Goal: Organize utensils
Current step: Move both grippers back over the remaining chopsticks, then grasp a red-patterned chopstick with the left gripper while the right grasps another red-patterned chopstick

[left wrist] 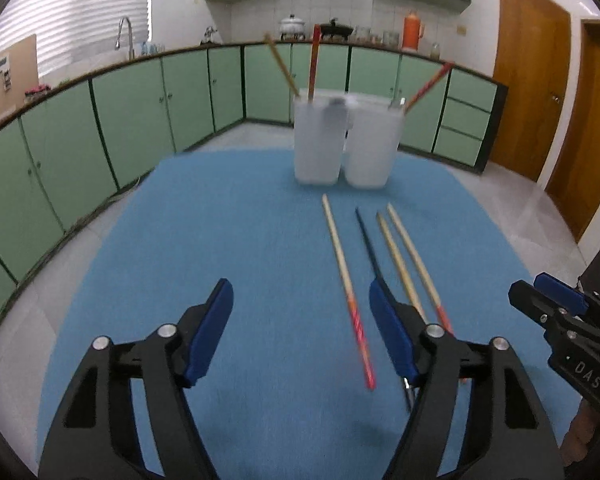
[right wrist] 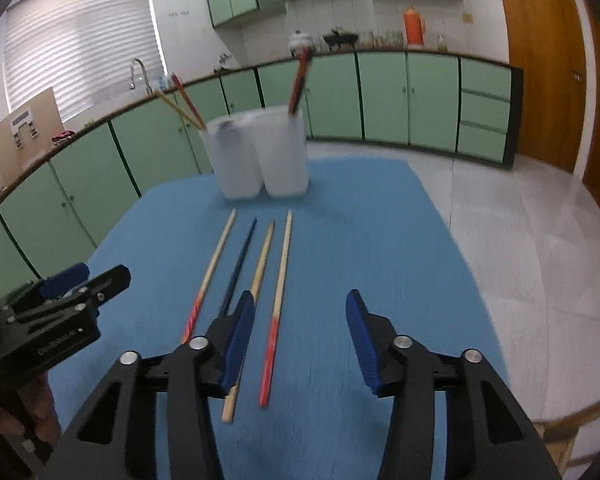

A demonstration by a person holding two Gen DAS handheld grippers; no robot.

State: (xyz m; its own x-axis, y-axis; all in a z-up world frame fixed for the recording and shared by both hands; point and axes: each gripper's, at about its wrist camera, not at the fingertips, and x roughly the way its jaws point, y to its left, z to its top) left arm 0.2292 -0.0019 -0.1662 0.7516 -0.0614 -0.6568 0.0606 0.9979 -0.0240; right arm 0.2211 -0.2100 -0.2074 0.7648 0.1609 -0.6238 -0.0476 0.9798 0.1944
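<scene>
Blue-covered table (left wrist: pixel 220 240), two white cups (left wrist: pixel 342 142) at far edge already holding chopsticks; four loose chopsticks (right wrist: pixel 260 276) near, side by side. Left claw (left wrist: pixel 300 332) and right claw (right wrist: pixel 300 332) both wide open, empty, above table. Risk: closely spaced sticks, so pinching two or rolling neighbours likely; right view alone shows near ends unobstructed.
</scene>
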